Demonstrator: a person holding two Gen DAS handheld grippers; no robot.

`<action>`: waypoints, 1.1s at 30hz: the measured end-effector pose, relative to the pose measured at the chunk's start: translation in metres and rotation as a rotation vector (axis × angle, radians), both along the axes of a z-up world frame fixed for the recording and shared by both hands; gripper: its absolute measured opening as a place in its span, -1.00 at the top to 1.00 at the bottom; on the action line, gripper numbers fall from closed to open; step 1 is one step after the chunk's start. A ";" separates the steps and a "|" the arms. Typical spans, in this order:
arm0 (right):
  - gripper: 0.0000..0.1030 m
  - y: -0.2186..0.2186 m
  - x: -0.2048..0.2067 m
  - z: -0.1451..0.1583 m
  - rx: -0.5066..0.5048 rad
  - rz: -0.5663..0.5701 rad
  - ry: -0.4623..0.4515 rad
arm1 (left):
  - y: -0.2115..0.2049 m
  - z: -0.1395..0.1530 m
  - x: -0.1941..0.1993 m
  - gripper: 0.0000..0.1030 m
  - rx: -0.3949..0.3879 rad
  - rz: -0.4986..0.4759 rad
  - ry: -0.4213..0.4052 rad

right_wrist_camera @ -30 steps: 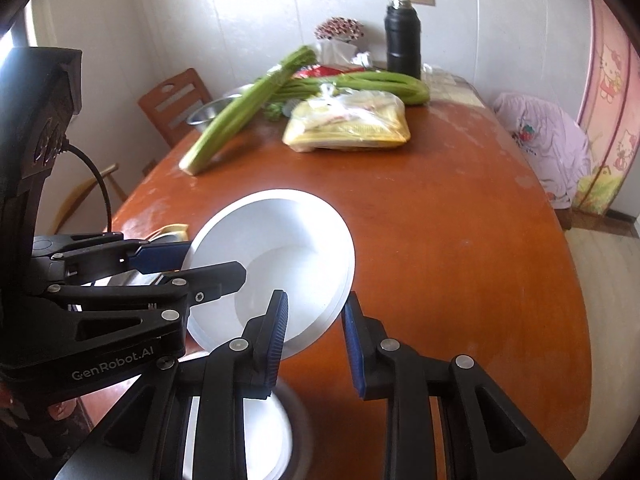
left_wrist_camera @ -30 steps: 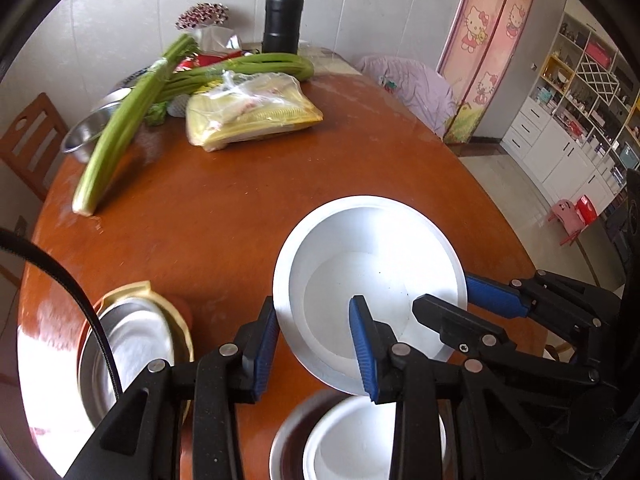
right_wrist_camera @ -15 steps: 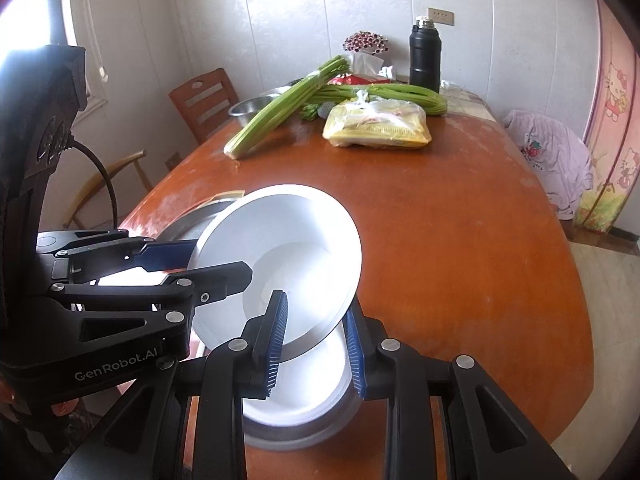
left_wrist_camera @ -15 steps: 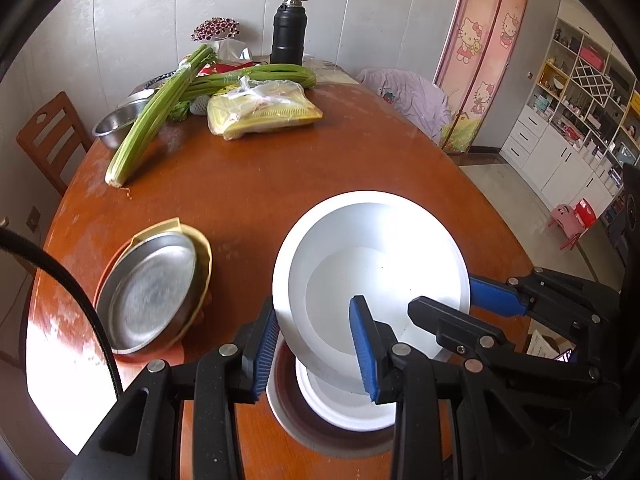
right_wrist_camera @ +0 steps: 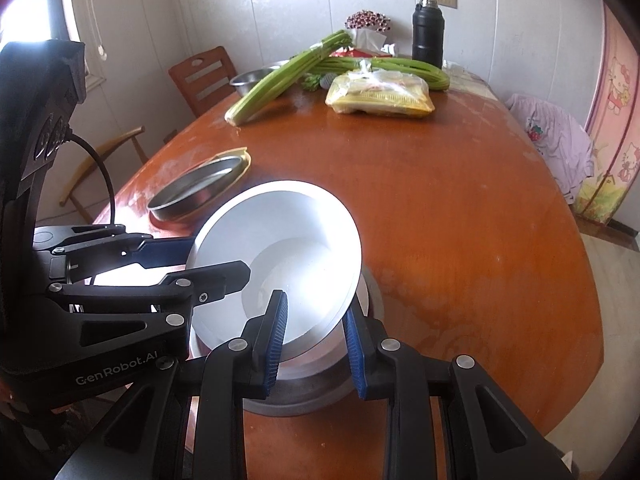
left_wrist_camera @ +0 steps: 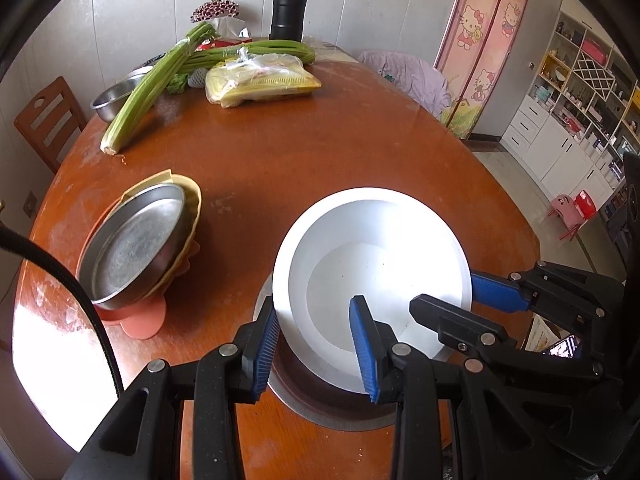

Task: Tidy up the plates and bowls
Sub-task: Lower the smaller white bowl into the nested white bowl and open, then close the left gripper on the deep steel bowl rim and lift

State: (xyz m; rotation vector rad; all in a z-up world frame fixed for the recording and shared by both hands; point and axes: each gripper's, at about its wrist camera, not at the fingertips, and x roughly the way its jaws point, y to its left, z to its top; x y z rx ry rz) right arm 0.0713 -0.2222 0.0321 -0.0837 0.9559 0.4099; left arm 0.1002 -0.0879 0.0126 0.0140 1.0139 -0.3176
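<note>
Left wrist view, reading left to right: a steel pan (left_wrist_camera: pixel 132 248) rests tilted on a yellow dish (left_wrist_camera: pixel 192 196) and an orange plate (left_wrist_camera: pixel 140 322) near the table's (left_wrist_camera: pixel 320 152) left edge. At centre, the left gripper (left_wrist_camera: pixel 314 350) is clamped on the near-left rim of the white deep plate (left_wrist_camera: pixel 372 272), one blue pad outside the rim and one inside the well. The plate hangs tilted over a grey metal plate (left_wrist_camera: pixel 288 392), and whether they touch cannot be told. At right, the right gripper (left_wrist_camera: pixel 444 300) reaches in and pinches the opposite rim. Celery (left_wrist_camera: pixel 148 88), a bagged food packet (left_wrist_camera: pixel 260 84) and a black flask (left_wrist_camera: pixel 289 12) lie well apart at the far end.

Right wrist view, left to right: the left gripper (right_wrist_camera: pixel 192 260) enters from the left; the right gripper (right_wrist_camera: pixel 314 344) has its jaws narrowed on the plate's near rim, and a white dish (right_wrist_camera: pixel 368 292) shows under it inside the grey one.

Step in hand, as judged: stacking the white deep plate onto the pile below. The next move calls for levelling the plate, lowering it until seated, then letting both grips go together.

Compared with a second ago, the plate has been carried back toward the camera side of the table and slightly lower, so that it now sits over the stack instead of beyond it; the steel pan has come fully into view. Both grips are unchanged.
</note>
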 end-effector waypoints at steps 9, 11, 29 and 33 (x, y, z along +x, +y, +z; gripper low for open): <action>0.41 -0.002 -0.001 -0.012 -0.034 -0.012 0.019 | -0.004 -0.011 -0.001 0.32 0.019 -0.011 0.010; 0.38 -0.002 -0.001 -0.014 -0.037 -0.017 0.024 | -0.003 -0.013 -0.001 0.30 0.027 -0.006 0.006; 0.11 -0.017 0.006 -0.032 -0.027 -0.072 0.066 | 0.022 -0.033 0.007 -0.18 -0.004 0.052 0.054; 0.02 -0.015 0.007 -0.038 -0.023 -0.063 0.088 | 0.022 -0.038 0.010 -0.26 -0.014 0.048 0.069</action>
